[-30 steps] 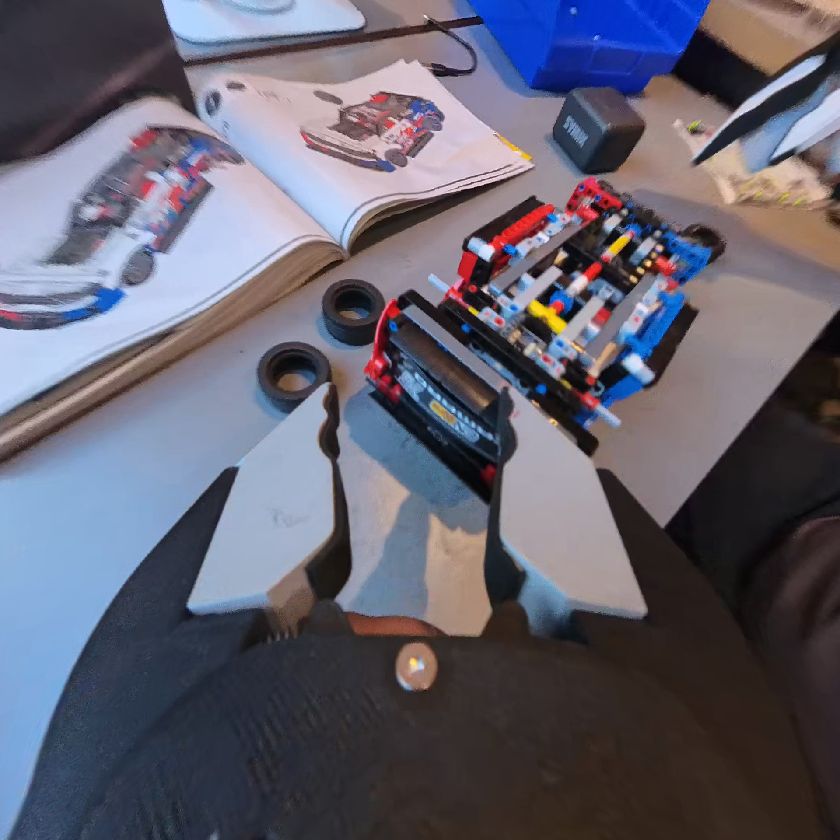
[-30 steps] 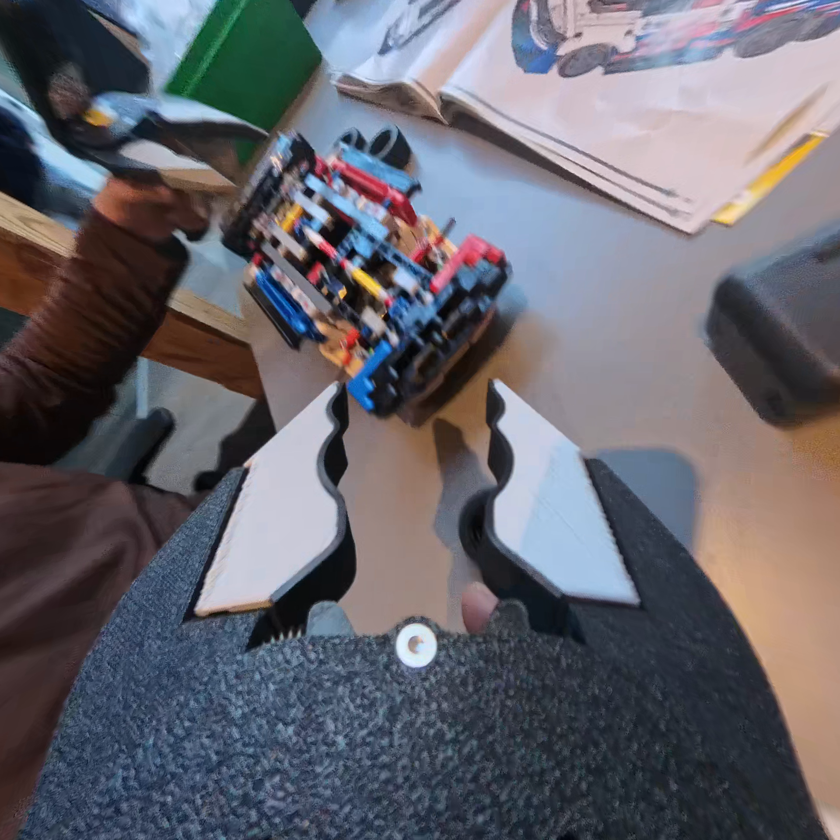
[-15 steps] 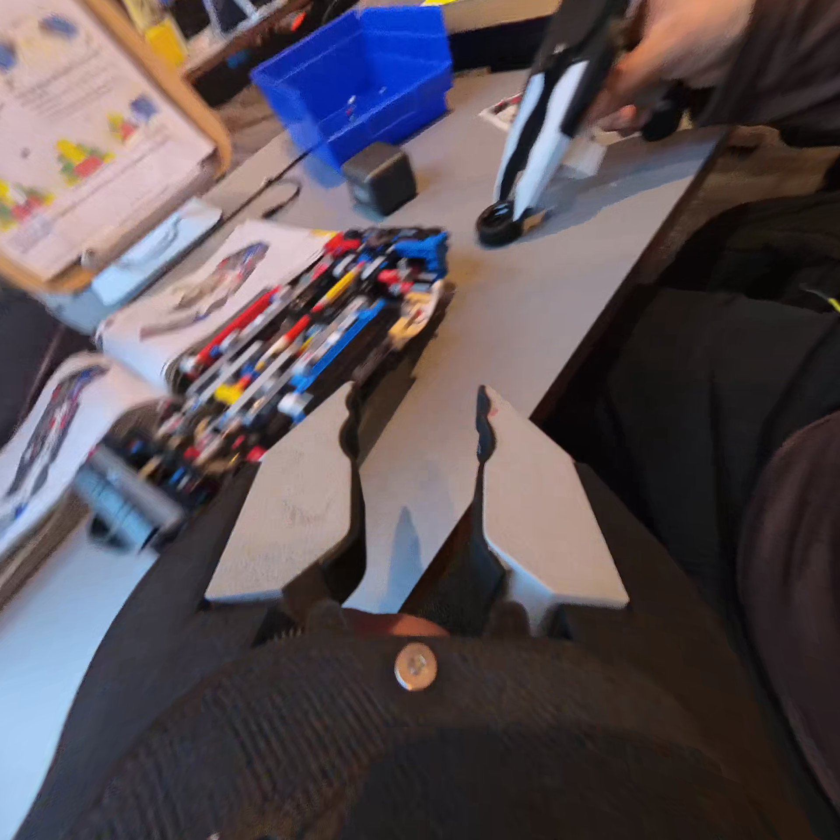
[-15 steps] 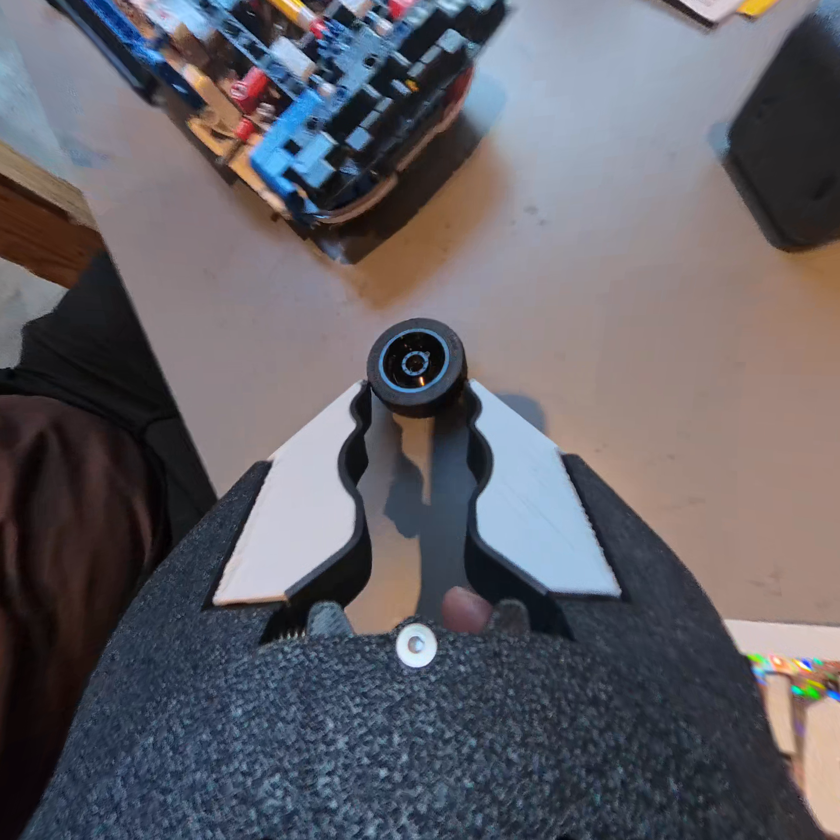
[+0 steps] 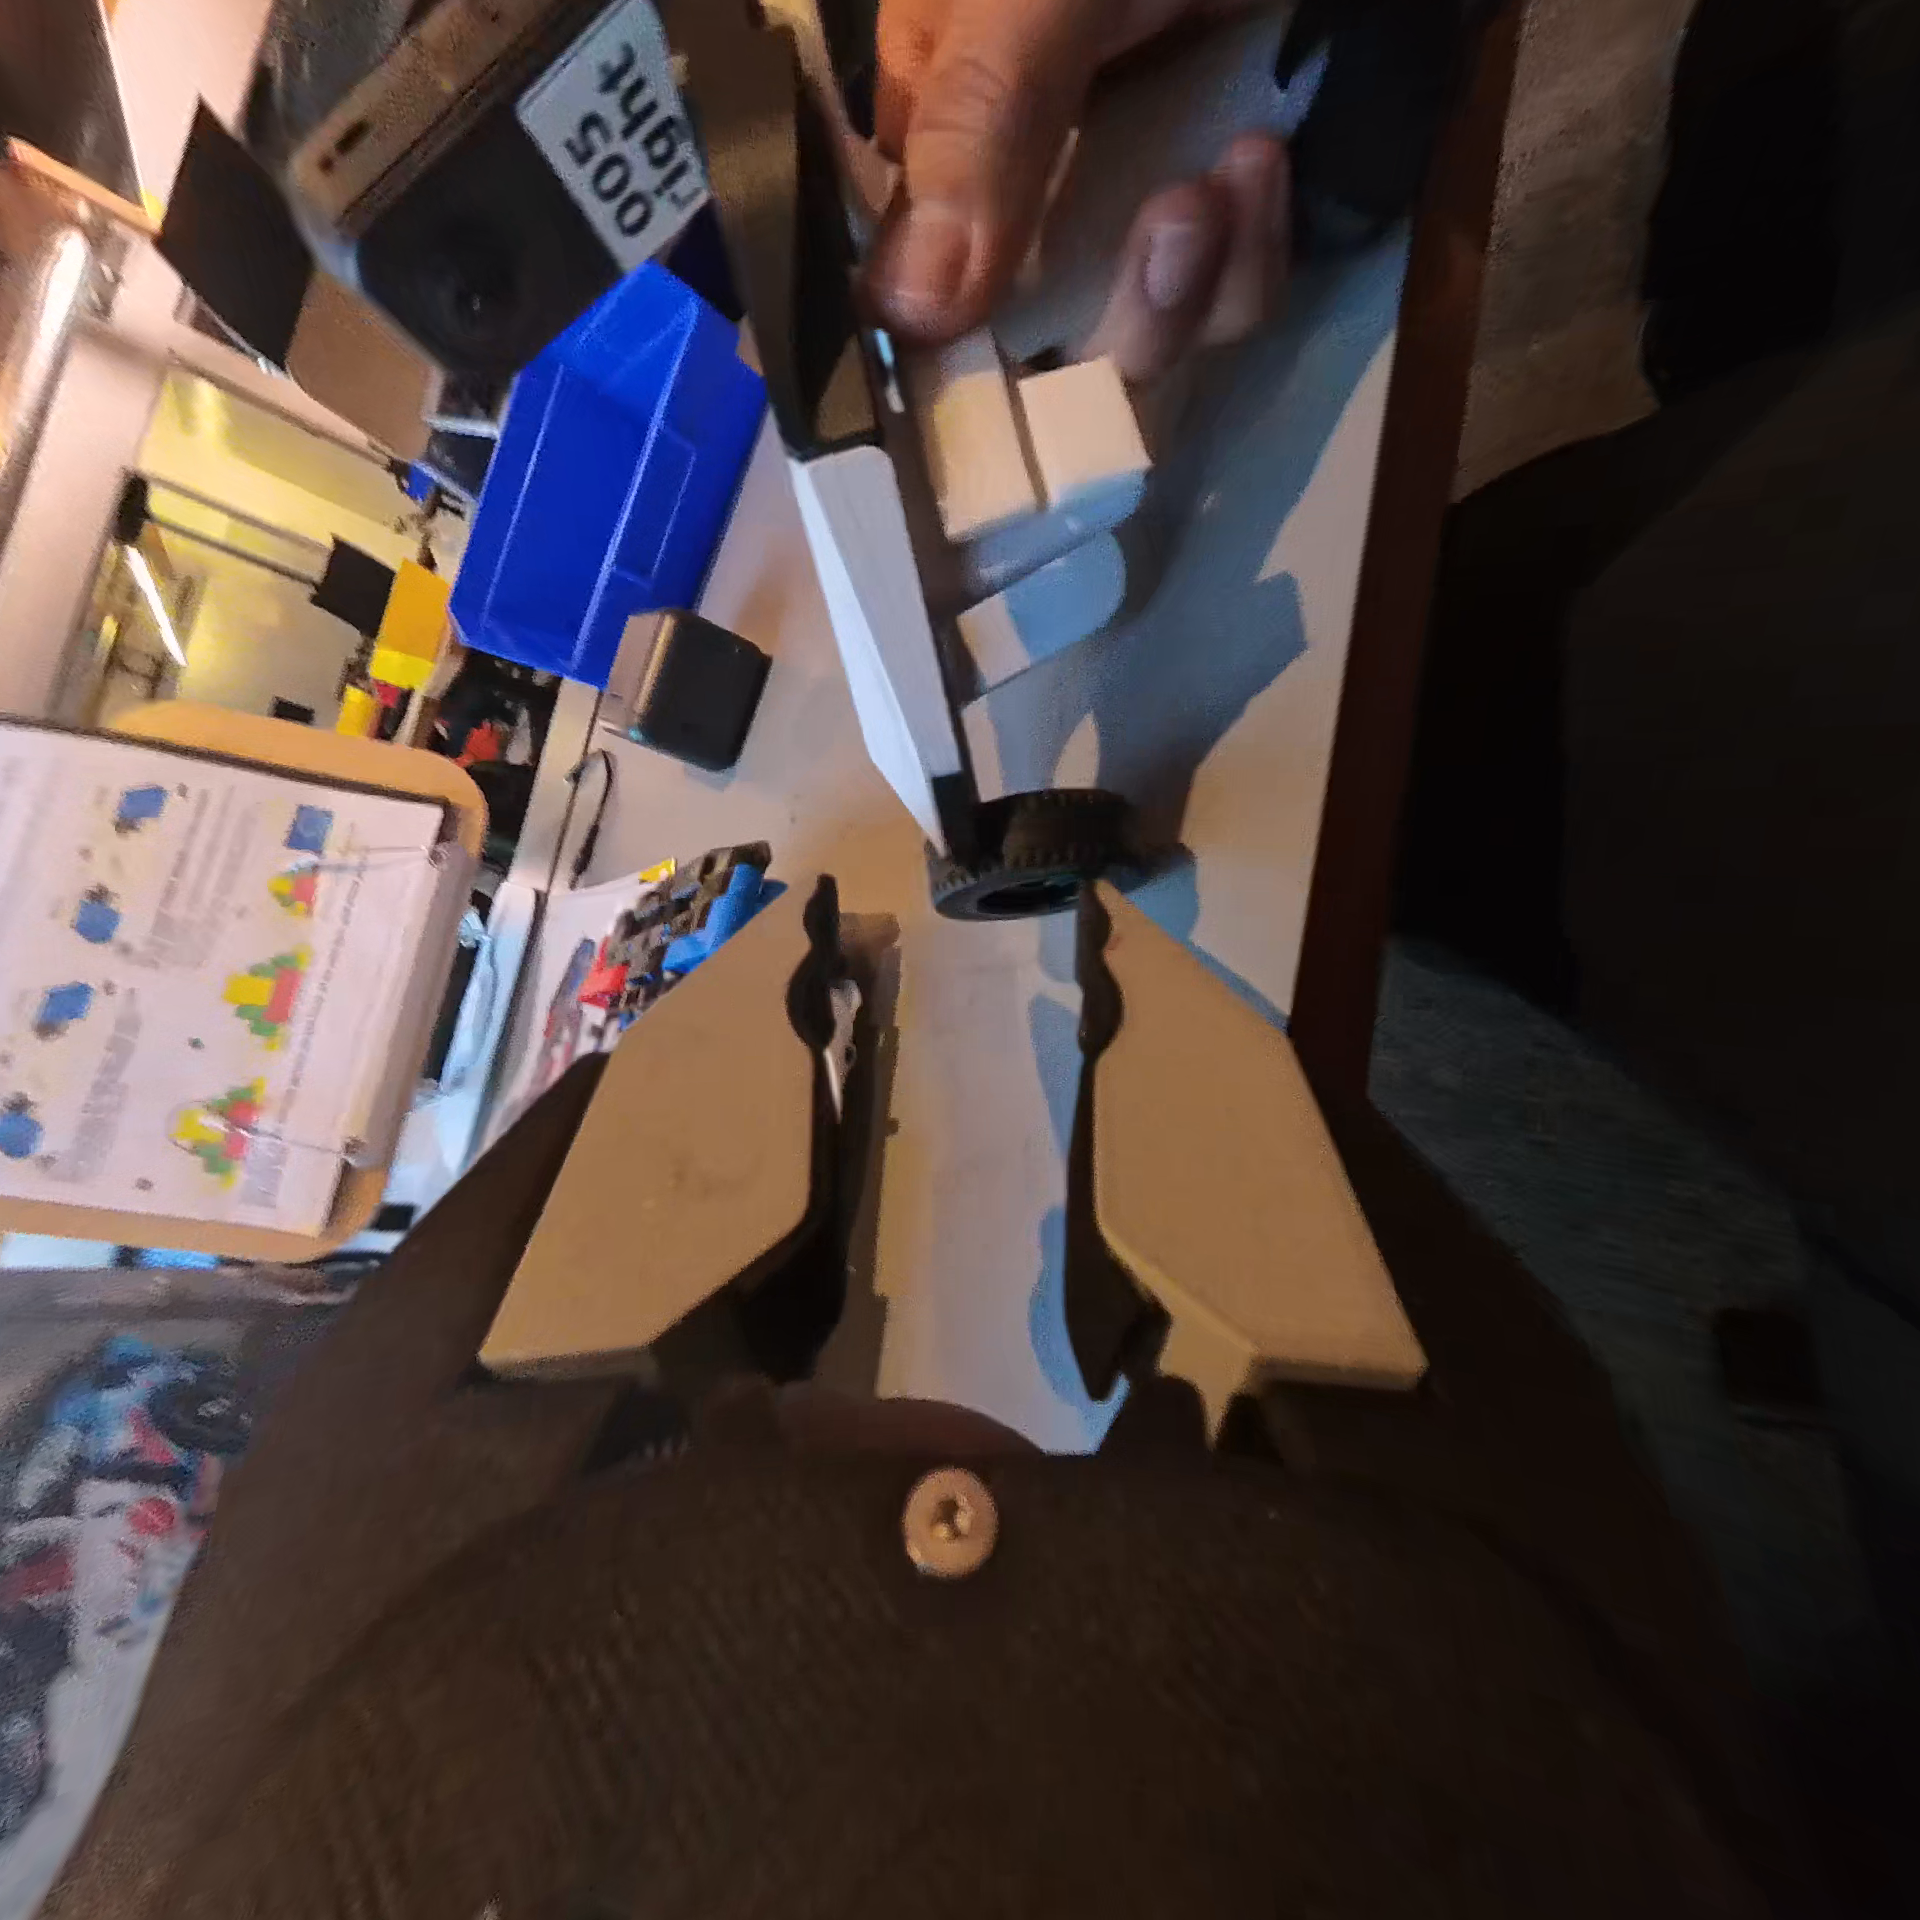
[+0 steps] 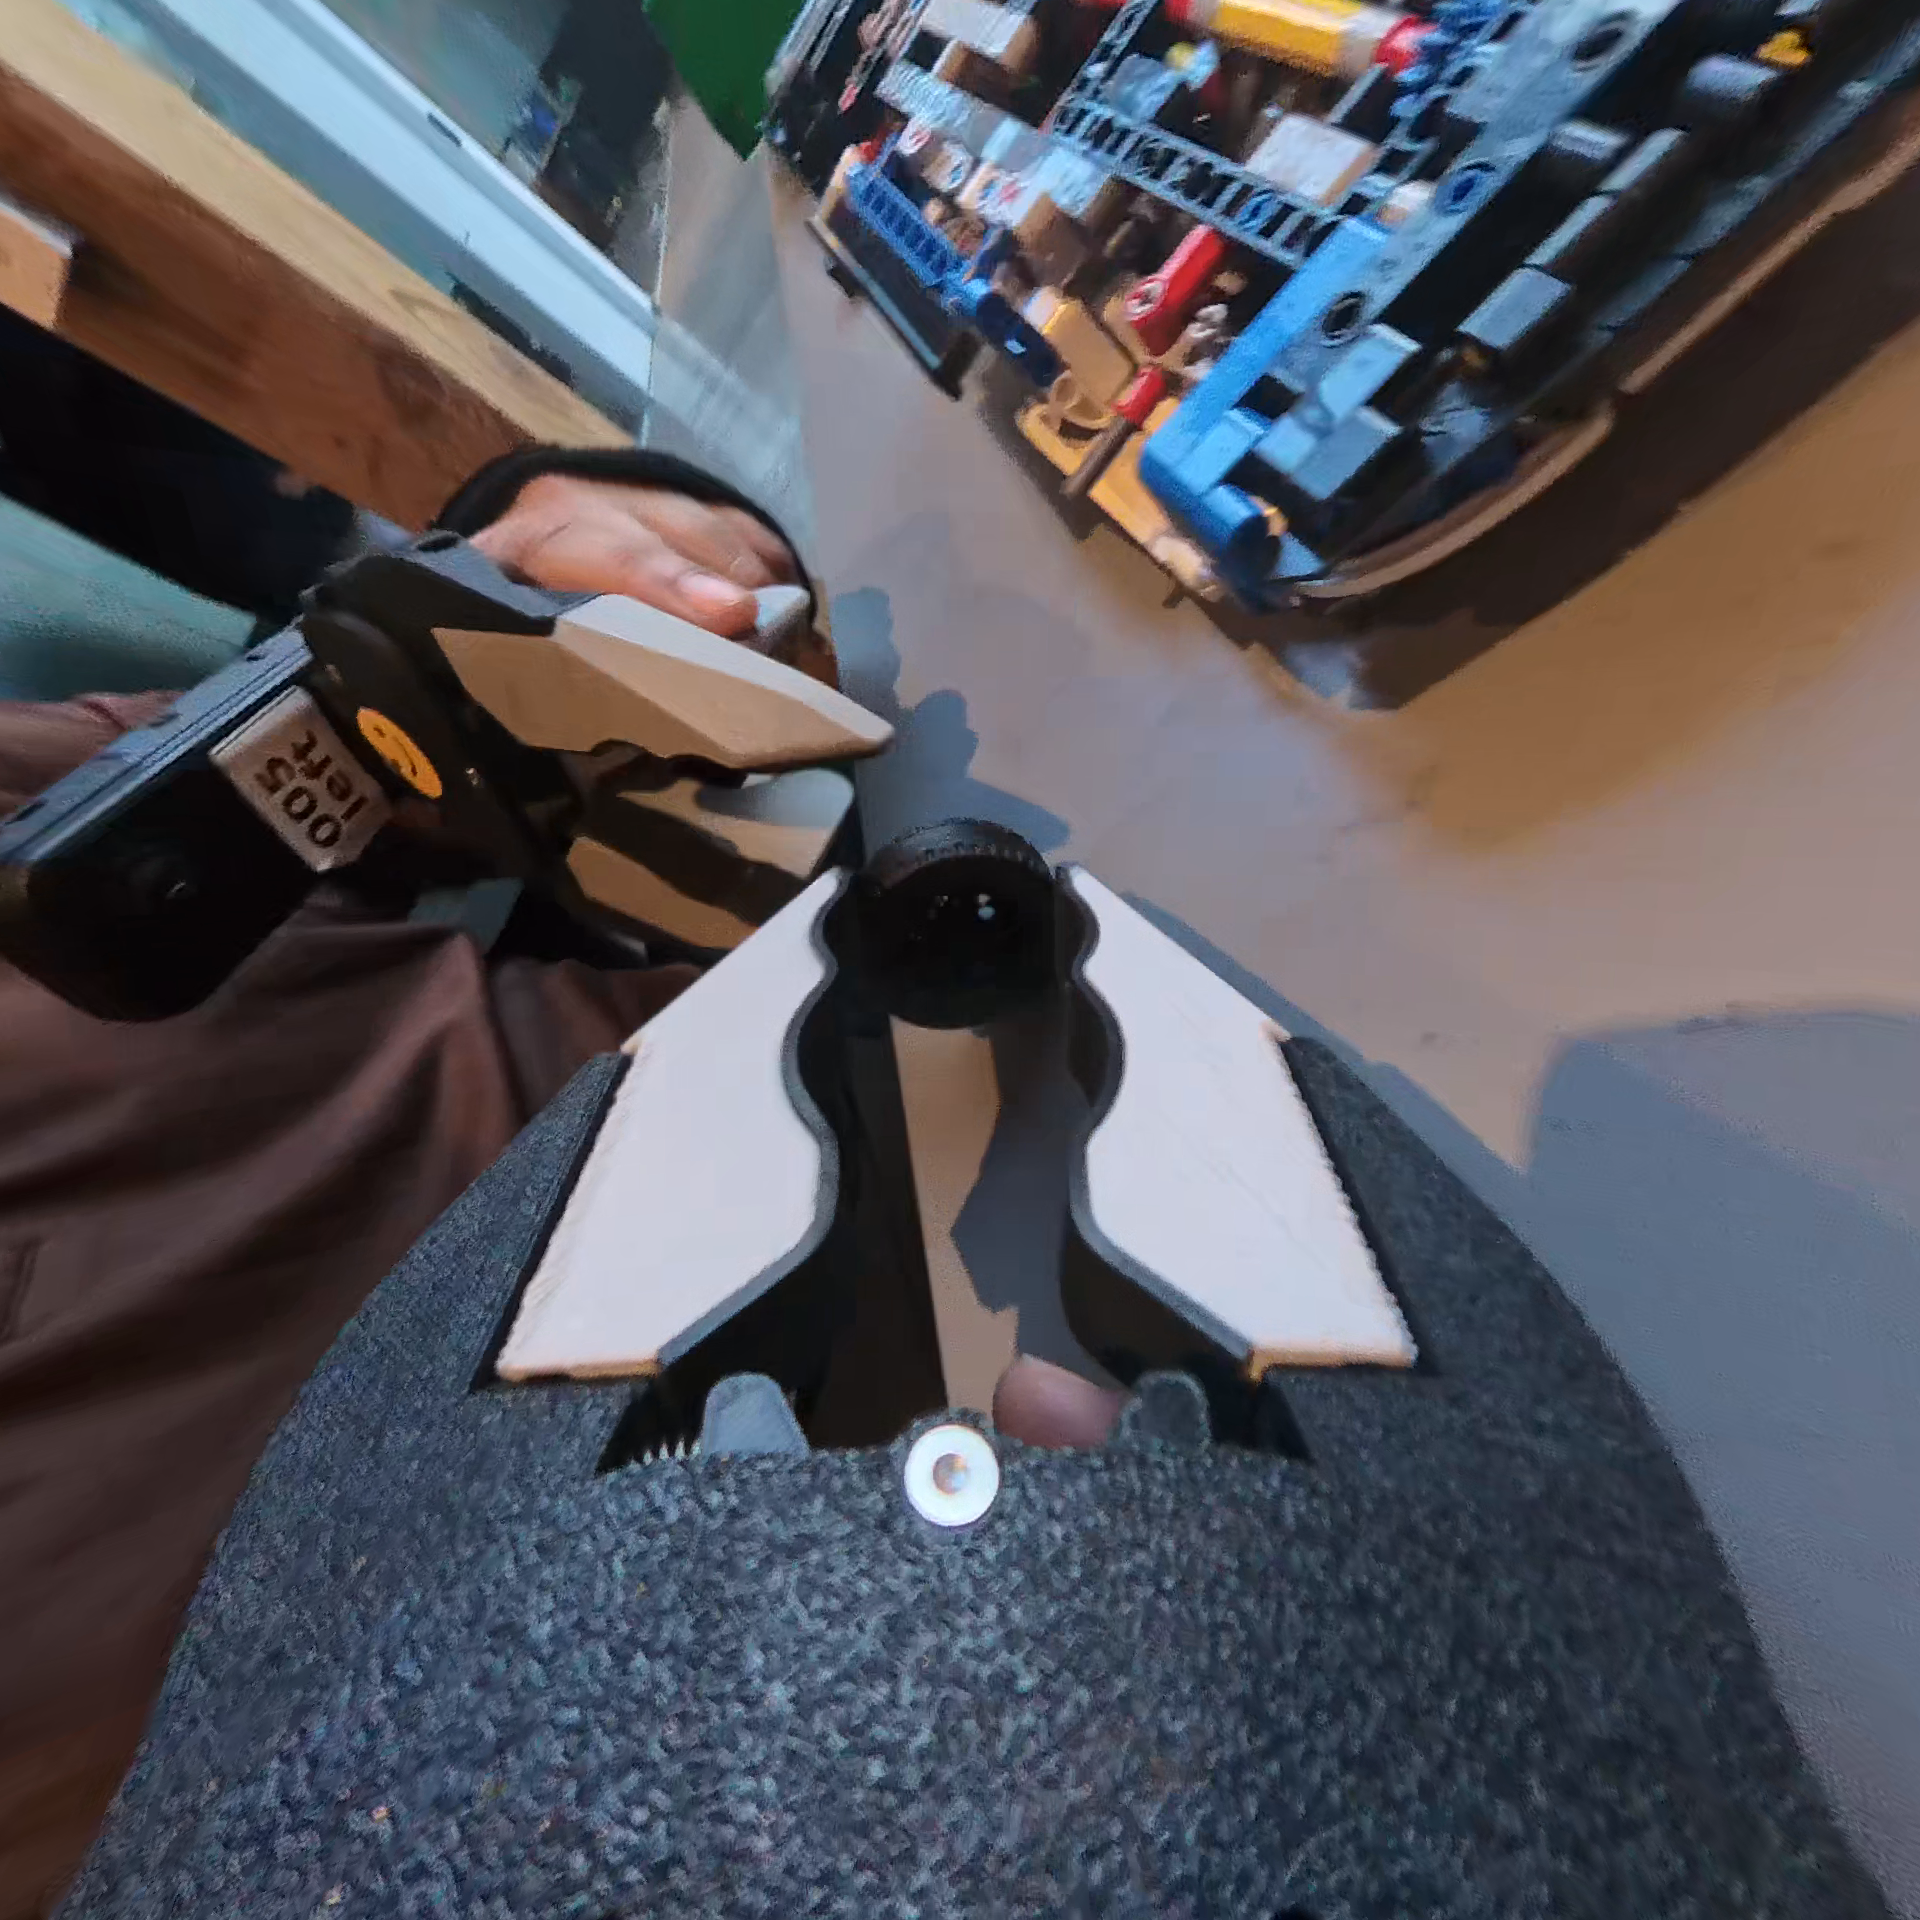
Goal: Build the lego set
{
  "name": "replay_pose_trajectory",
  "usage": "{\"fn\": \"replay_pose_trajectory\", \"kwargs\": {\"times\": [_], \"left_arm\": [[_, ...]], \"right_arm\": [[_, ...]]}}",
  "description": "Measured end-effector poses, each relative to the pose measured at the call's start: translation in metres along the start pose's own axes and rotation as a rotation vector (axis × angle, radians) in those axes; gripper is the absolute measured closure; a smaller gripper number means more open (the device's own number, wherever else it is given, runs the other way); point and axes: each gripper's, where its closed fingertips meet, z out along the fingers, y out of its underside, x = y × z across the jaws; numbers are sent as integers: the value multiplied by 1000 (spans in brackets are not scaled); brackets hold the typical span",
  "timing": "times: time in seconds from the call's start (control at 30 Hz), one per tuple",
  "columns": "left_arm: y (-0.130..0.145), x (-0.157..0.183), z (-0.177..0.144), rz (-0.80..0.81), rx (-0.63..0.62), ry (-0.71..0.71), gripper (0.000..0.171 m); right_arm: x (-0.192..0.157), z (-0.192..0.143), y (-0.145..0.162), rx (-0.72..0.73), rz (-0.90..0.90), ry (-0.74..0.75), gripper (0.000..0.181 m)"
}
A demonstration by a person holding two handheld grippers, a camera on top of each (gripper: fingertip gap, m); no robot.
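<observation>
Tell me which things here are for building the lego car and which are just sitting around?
For the job:
- black wheel, held in the right gripper
- left gripper, open, close to the wheel
- lego car
- instruction book

Just lying about:
- blue bin
- small black box
- clipboard with a printed sheet

Grey table, lego car, black box

Lego car blocks ahead, bare table btwn.
</observation>
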Motion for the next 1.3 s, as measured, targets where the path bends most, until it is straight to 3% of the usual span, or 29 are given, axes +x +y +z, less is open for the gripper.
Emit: {"fn": "replay_pose_trajectory", "kwargs": {"times": [0.13,0.17,0.2,0.3,0.37,0.43,0.53,0.73,0.83,0.93,1.1,1.2,1.3], "left_arm": [[12,3,1,-204,-50,9,119],[15,4,1,-261,-69,11,120],[16,5,2,-326,-91,9,118],[11,15,10,-519,-73,75,126],[16,15,14,-548,-92,100,119],[15,14,13,-584,-75,147,132],[18,17,16,-593,-94,195,158],[16,16,21,-619,-103,249,159],[14,11,16,-459,-80,141,160],[7,-14,8,-139,-11,-83,161],[12,-19,5,322,73,-245,160],[17,-18,1,474,74,-283,160],[8,-14,-10,565,115,-317,160]], "right_arm": [[6,1,-7,39,28,9,151],[2,1,-13,77,16,0,173],[1,-1,-21,125,19,12,181],[-3,7,-23,141,10,2,181],[-7,7,-22,139,42,-44,181],[-4,0,-25,170,25,-32,179],[8,-14,-25,180,-25,65,162],[20,-17,-20,117,23,67,155],[33,-34,-18,117,68,158,150],[8,-34,-14,110,156,43,142],[-7,-26,-10,158,266,-56,135],[-13,-16,-7,182,308,-117,157],[-17,-7,-8,196,332,-134,157]]}}
